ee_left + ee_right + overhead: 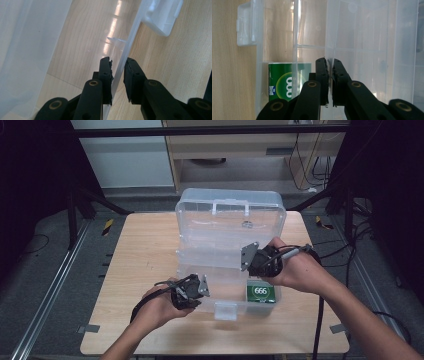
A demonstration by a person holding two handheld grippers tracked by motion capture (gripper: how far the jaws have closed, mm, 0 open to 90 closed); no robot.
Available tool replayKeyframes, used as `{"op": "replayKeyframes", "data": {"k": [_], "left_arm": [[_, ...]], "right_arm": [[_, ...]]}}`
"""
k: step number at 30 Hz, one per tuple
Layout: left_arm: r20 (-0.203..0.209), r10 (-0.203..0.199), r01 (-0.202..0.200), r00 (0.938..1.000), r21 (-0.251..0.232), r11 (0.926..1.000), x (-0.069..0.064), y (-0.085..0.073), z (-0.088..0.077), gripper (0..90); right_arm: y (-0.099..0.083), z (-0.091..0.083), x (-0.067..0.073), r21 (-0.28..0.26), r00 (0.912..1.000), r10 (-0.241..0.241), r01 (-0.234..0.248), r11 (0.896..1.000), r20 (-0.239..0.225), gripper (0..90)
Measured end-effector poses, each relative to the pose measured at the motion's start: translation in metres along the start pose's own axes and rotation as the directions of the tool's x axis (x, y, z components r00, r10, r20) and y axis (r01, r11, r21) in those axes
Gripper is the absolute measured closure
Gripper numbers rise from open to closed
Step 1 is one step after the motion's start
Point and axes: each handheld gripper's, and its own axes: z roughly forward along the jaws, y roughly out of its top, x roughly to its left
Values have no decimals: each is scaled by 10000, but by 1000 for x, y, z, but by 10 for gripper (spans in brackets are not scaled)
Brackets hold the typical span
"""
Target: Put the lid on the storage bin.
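Observation:
A clear plastic organiser box stands open on the wooden table, its lid upright at the back. A green packet marked 666 lies in the front right compartment, seen as the green packet in the right gripper view. My left gripper is at the box's front left; its jaws are shut on the box's clear front wall. My right gripper is at the right side, and its jaws are shut on a thin clear panel edge inside the box.
A white latch sticks out from the box's front edge, seen as the latch and the latch in the gripper views. Bare table lies left of the box. Cables trail off the table's right side.

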Motion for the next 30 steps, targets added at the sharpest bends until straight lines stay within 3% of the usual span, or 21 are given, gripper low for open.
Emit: {"op": "replayKeyframes", "data": {"k": [3,5,6,9,10,12,13,14,15,17,18,19,20,21,23,24,30], "left_arm": [[-118,-70,69,9999,-37,10000,-2,1,1,765],[-92,-601,601,9981,-32,9982,-7,2,2,765],[-184,-105,104,9998,-65,9999,-4,4,2,767],[-227,-30,30,9997,-27,10000,-3,8,3,772],[-226,-857,854,9961,-136,9962,-10,9,5,773],[-255,-870,865,9959,-168,9961,-10,10,5,775],[-299,63,-68,9995,-165,9998,-3,13,5,775],[-273,56,-60,9996,-173,9998,-2,13,5,775],[-121,-972,970,9952,-216,9951,-8,10,5,775],[-101,-899,896,9959,-246,9957,-7,10,6,775],[-89,-528,525,9986,-262,9983,-4,10,6,775],[-72,-952,950,9954,-278,9951,-7,9,6,774],[-77,-572,569,9983,-274,9980,-5,10,6,773],[-56,-976,974,9952,-310,9948,-7,9,6,773],[-33,-1080,1078,9941,-399,9934,-8,8,6,772],[-126,-392,387,9992,-405,9984,-3,8,6,771],[127,-422,429,9990,-598,9973,-2,7,7,769]], "right_arm": [[0,1,-3,3,10000,-2,3,10000,-6,854],[1,1,-5,125,10000,11,-11,9999,-16,853],[1,3,-8,199,10000,-39,39,9998,17,851],[-2,4,-14,268,10000,7,-8,9996,31,847],[-3,4,-15,255,10000,-17,15,9997,62,845],[-5,5,-17,221,10000,26,-28,9998,93,844],[-5,5,-17,221,10000,26,-28,9998,93,844],[-6,5,-18,178,10000,67,-68,9998,25,845],[-6,5,-17,174,10000,38,-38,9998,-17,848],[-7,5,-16,171,10000,-12,13,9999,-61,850],[-7,5,-15,180,9999,-19,21,9998,-112,851],[-8,5,-14,191,9999,-93,96,9998,-136,852],[-8,5,-13,199,9998,-94,98,9998,-177,853],[-8,5,-12,195,9997,-114,118,9997,-206,853],[-9,5,-11,198,9996,-110,116,9997,-271,856],[-10,5,-9,176,9993,-149,155,9997,-338,855],[-12,6,-4,131,9988,-225,231,9996,-431,854]]}}
